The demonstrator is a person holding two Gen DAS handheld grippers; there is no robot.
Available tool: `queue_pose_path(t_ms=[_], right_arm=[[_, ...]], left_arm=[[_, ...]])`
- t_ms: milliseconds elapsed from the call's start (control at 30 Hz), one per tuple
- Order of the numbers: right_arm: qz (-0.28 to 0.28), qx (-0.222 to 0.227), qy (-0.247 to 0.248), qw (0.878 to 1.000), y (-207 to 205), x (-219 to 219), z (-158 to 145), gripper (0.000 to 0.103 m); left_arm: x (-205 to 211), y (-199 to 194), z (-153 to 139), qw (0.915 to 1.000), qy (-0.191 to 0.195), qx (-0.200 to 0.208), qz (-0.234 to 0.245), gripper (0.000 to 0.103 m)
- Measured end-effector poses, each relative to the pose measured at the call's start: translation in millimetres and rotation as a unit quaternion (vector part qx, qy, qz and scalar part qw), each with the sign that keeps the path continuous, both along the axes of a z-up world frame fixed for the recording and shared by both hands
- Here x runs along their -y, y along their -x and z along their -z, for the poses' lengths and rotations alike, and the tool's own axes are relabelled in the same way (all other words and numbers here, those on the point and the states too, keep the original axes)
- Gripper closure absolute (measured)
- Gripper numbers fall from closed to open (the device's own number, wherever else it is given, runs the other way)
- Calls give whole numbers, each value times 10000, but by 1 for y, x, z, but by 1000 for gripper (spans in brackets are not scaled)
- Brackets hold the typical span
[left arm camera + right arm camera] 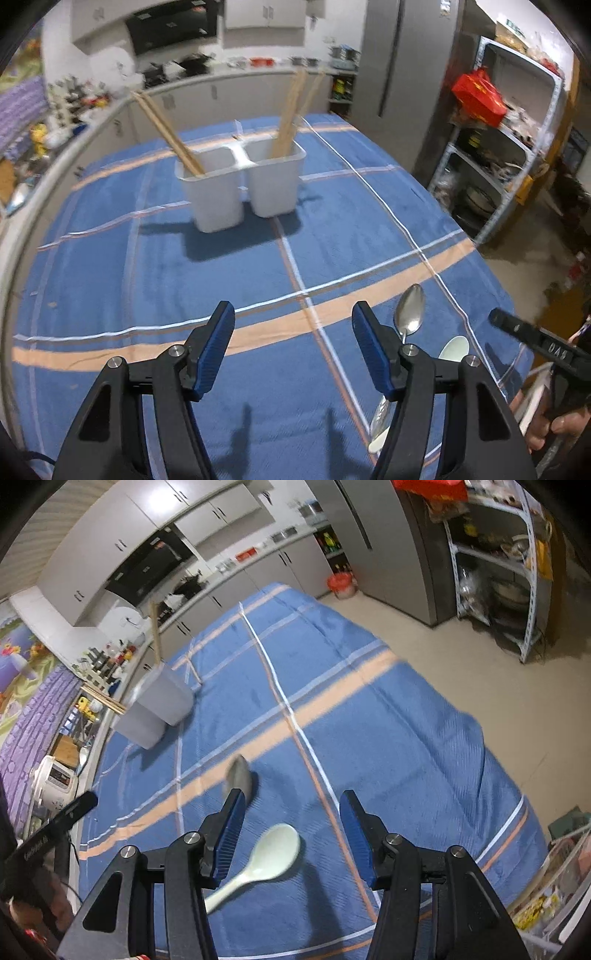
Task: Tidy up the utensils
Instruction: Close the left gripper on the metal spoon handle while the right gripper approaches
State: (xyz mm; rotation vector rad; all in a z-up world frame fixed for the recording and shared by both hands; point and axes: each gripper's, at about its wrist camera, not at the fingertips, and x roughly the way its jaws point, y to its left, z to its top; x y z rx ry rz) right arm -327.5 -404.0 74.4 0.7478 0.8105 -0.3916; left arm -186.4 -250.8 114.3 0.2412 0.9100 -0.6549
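A white two-compartment holder stands at the middle of the blue checked tablecloth, with wooden chopsticks leaning in both compartments. My left gripper is open and empty above the cloth. A metal spoon and a pale ceramic spoon lie just right of its right finger, partly hidden by it. My right gripper is open over the pale ceramic spoon, which lies flat between and below the fingers. The metal spoon is blurred at the left fingertip. The holder is far left.
The table's right edge drops to a beige floor. A metal shelf rack, a grey fridge and a red bucket stand beyond. Kitchen counters run behind the table. A hand holds the other tool at the right.
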Motion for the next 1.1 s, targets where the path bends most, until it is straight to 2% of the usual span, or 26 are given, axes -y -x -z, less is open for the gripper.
queue_pose_path(t_ms=[133,300,467,600,767,833,900,967,1000,1033,1067,1100], right_arm=[[-110,-145,-121,9998,-1,-1,17,46],[-270,-81,-241,9993,-1,-4,30,46],[-396,122,-235,9989,-4,-6,32,47],[-538,277,-354,9975,-6,-12,35,51],[-597,352,-457,9965,-9,-18,38,58],[-574,353,-481,9966,-10,-18,39,62],[-560,371,-538,9963,-12,-17,40,64],[-553,367,-569,9962,-16,-16,40,68],[-553,349,-583,9962,-17,-16,41,72],[-557,330,-610,9960,-19,-16,42,80],[-557,303,-662,9958,-20,-15,43,84],[-548,275,-723,9955,-20,-16,44,93]], left_arm=[[24,-20,25,9976,172,-534,416,38],[65,-34,50,9874,414,-1141,1019,38],[109,-33,70,9757,363,-1405,1643,38],[134,-30,85,9617,341,-1692,2131,39],[144,-23,94,9466,359,-1957,2536,45],[146,-21,95,9437,393,-1980,2620,48],[148,-20,96,9392,422,-2101,2683,55],[149,-18,98,9356,416,-2197,2733,69],[149,-17,99,9335,398,-2249,2764,85],[149,-16,99,9328,391,-2270,2770,93],[149,-14,99,9343,358,-2255,2736,96],[149,-13,99,9367,321,-2218,2691,99]])
